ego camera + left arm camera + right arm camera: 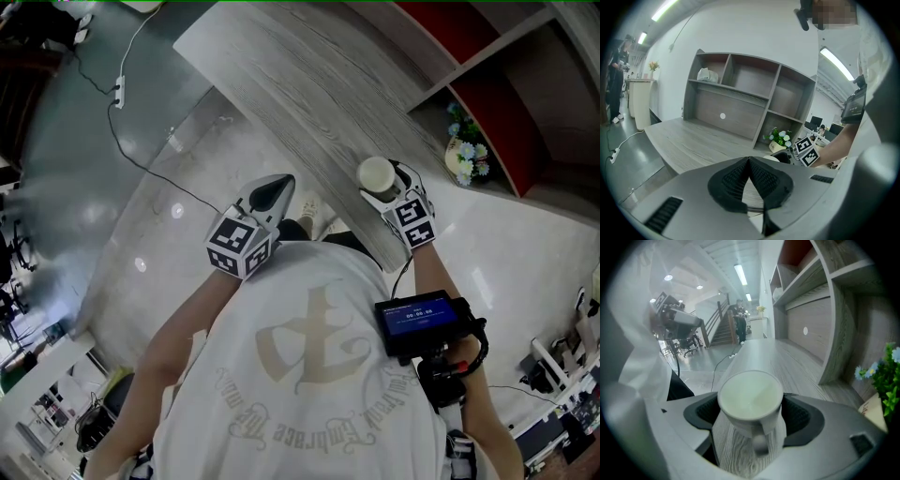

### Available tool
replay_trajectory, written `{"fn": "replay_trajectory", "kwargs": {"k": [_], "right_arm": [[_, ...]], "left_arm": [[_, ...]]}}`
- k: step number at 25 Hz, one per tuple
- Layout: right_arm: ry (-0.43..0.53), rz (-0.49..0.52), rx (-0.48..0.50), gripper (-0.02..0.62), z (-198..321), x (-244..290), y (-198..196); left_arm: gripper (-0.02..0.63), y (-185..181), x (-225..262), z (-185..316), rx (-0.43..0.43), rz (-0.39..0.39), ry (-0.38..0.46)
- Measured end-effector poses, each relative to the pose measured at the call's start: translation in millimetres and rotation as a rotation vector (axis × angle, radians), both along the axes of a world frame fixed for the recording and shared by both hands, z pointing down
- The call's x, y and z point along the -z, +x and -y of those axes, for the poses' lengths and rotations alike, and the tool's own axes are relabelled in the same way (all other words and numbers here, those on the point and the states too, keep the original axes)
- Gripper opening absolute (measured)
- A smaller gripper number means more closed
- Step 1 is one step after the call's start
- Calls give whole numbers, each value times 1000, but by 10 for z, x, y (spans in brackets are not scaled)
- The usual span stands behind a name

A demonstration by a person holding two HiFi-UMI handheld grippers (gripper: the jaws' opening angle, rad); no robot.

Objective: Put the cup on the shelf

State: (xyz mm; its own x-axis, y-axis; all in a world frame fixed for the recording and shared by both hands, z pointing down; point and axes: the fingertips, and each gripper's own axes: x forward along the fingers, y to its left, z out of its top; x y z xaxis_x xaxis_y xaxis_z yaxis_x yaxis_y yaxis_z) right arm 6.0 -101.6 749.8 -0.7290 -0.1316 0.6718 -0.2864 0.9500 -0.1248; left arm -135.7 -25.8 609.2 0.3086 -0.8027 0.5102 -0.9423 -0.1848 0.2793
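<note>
Right gripper [751, 414]: my jaws are clamped on the white cup [750, 397], one pad on each side of its wall. I judge this side grip is there to hold the cup upright for the carry.
Cup position: lower centre of the right gripper view, mouth up and handle turned back toward the camera. In the head view it sits right of centre, over the near edge of the grey table [309, 84]. I cannot tell whether its base touches the wood.
Left gripper [749, 161]: jaw tips pressed together with nothing between them. It hangs left of centre in the head view, just off the table edge, out of the cup's path I'd say.
Shelf [731, 90]: fills the upper middle of the left gripper view, standing at the far side of the table with its compartments open toward me.
Flower pot [466, 155]: in a lower compartment, at the right of the head view; I'd choose a bay away from it.
Stage, my judgement: cup secured, placement not yet made; the reach across the table comes next.
</note>
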Motion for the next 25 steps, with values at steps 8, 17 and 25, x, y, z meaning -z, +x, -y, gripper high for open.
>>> {"fn": "replay_trajectory", "kwargs": {"k": [8, 17, 25], "right_arm": [[-36, 52, -53, 410, -4, 42, 24], [-26, 68, -98, 410, 32, 131, 72], [-25, 79, -147, 410, -80, 264, 258]], "left_arm": [[2, 9, -10, 38, -12, -6, 1], [2, 50, 5, 92, -42, -10, 8], [2, 206, 100, 54, -79, -14, 20]]}}
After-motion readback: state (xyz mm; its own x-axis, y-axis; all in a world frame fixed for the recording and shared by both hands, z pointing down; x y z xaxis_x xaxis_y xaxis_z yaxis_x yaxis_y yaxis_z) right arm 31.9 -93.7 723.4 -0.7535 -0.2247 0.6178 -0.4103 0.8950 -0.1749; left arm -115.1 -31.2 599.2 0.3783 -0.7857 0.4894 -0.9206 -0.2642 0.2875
